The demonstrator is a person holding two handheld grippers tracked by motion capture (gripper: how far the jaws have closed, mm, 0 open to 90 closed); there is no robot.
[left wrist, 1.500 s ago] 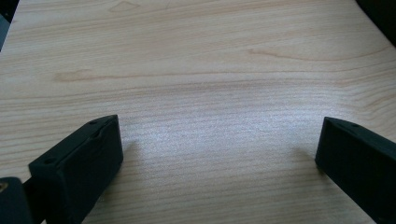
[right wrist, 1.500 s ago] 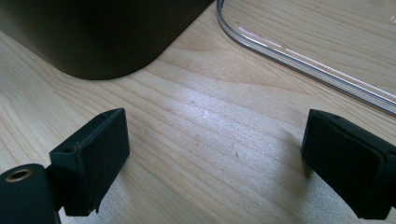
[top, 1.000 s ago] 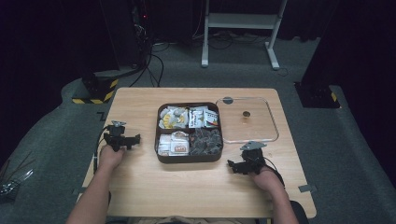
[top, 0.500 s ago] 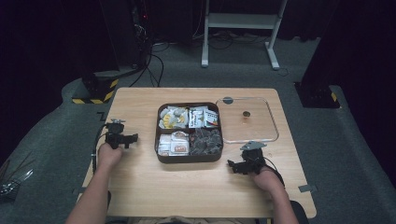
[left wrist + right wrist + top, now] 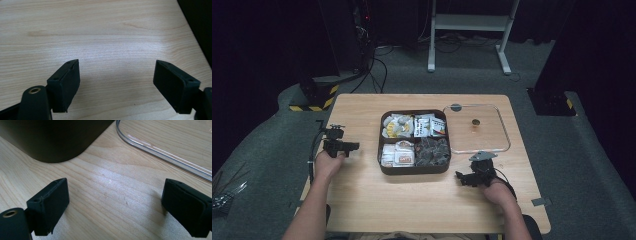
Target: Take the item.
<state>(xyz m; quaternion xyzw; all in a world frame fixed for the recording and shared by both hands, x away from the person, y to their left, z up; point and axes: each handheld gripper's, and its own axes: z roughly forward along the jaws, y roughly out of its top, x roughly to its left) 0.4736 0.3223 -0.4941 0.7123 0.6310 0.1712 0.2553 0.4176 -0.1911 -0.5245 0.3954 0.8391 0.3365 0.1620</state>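
The left claw point(image 5: 353, 146) rests on the bench point(image 5: 412, 200) at its left edge, jaws spread wide over bare wood, well apart from the brown tray point(image 5: 414, 170) of snack packets at the middle. The right claw point(image 5: 460, 177) sits just beside the tray's near right corner, jaws also spread wide and holding nothing. The clear lid point(image 5: 504, 137) lies flat to the right of the tray, touching it.
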